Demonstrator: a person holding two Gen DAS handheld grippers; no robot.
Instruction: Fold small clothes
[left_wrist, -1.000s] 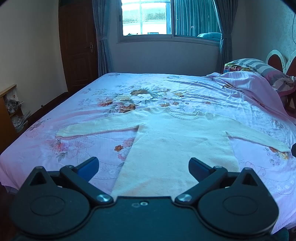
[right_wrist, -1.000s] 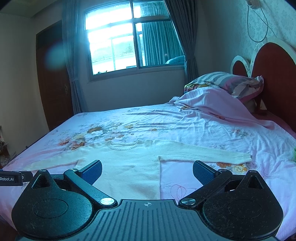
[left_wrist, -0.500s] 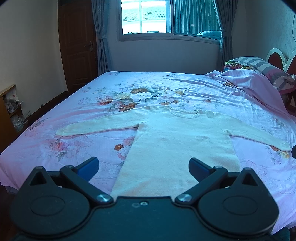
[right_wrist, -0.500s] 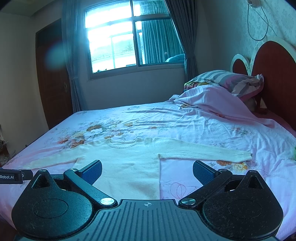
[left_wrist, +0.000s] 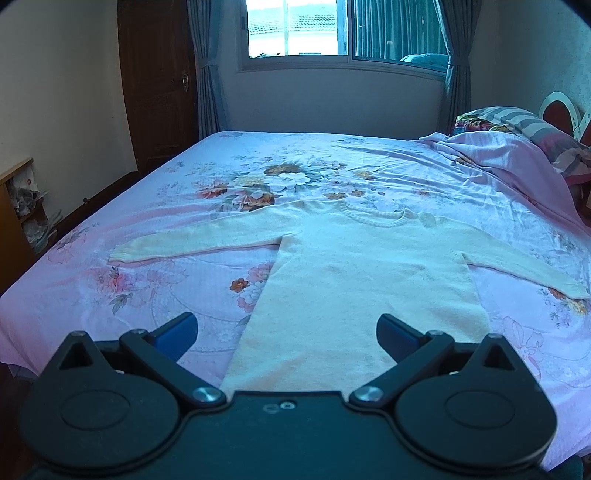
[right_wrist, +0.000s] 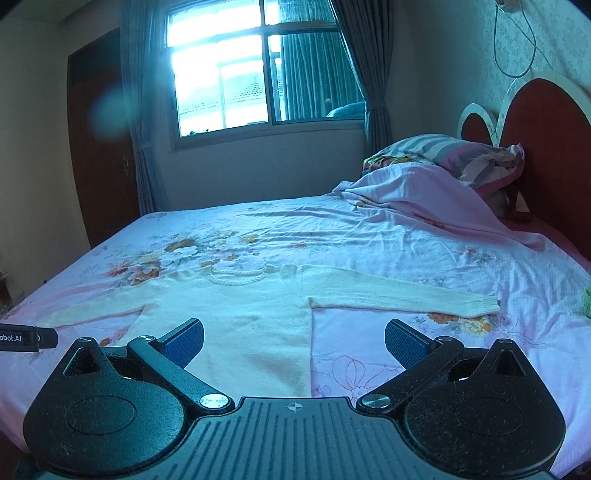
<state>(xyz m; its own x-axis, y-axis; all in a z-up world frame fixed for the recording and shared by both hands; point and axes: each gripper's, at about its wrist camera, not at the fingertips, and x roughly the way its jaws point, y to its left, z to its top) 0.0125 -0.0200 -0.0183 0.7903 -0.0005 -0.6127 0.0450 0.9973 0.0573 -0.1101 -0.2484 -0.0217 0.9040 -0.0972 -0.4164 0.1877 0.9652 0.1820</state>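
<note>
Near the bed's front edge, cream knitted long-sleeved sweater (left_wrist: 364, 273) lies flat, unfolded
I've eased both cameras a little closer over the last second; nothing on the floral pink bedsheet (left_wrist: 177, 280) has shifted. My left gripper (left_wrist: 286, 332) and right gripper (right_wrist: 293, 341) hang wide open and empty above the hem, so I judge folding hasn't begun, sleeves first

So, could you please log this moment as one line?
sweater flat on bed, unfolded | left tongs open, empty | right tongs open, empty
</note>
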